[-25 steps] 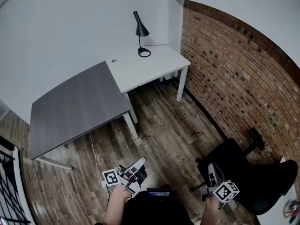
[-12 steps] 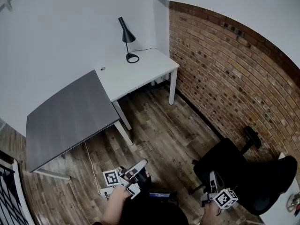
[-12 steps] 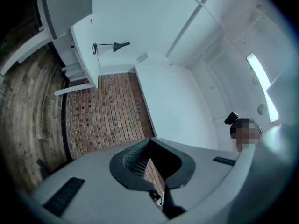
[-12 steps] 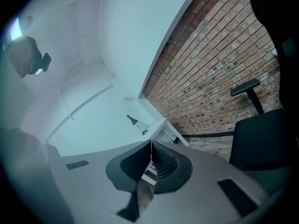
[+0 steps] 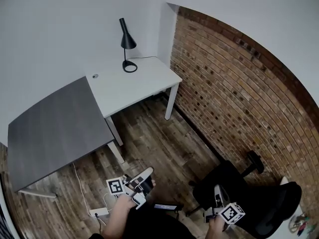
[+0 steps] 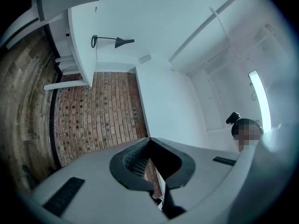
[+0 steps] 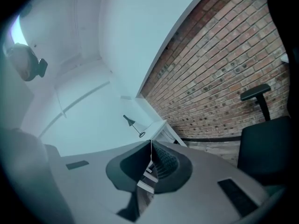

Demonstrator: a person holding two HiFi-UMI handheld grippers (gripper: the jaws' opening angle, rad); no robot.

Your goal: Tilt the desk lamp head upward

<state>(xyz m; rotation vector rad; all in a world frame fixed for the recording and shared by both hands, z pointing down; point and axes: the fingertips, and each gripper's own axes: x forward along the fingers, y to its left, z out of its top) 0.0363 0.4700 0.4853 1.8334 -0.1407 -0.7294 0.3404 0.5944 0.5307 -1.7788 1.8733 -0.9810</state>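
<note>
Our left tool (image 5: 148, 172) and right tool (image 5: 217, 189) are closed on nothing, the lamp (image 5: 126, 46) stands far ahead of them on the table (image 5: 144, 81), and we judge its head (image 5: 128, 40) light, stiff and slick, best pinched near its rim.

Black desk lamp (image 5: 126, 41) — upright — head down

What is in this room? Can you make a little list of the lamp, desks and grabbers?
lamp: black desk lamp, on the white desk by the wall, head tilted down
other desk: grey desk, beside the white one
side wall: brick wall
chair: black chair, on the floor
left gripper: shut, empty, far from lamp
right gripper: shut, empty, far from lamp
</note>
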